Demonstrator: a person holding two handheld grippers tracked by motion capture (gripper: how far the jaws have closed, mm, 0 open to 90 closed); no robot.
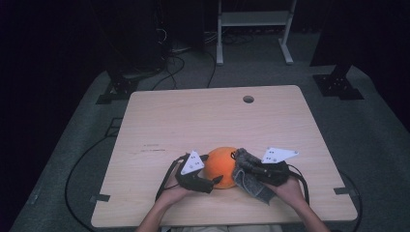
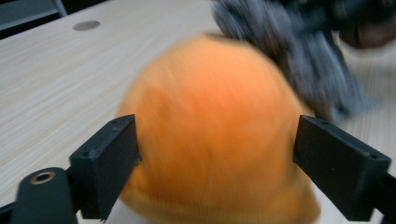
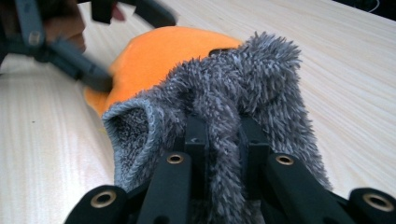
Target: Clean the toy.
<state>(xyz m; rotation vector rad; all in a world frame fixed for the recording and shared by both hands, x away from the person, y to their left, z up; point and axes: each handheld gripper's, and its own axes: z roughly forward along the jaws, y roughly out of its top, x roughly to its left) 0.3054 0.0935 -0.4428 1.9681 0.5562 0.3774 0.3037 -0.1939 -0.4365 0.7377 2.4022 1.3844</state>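
Left tongs (image 2: pixel 217 158) straddle the blurred orange hat (image 2: pixel 215 135), open; right tongs (image 3: pixel 223 140) clamp grey fleece (image 3: pixel 233 88).

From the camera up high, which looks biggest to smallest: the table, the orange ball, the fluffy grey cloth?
1. Table, by far.
2. Orange ball and grey cloth look about alike; hands and tools hide parts of both, so I won't rank them.

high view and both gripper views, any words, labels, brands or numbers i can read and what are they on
Nothing can be read in any view.
Small dark print on the wooden table, left of the orange plush ball: too small and blurred to read.
Dark dots on the grey three-cornered plates of the left gripper and right gripper: marks, not letters.
Grey fuzzy cloth: no label in sight.
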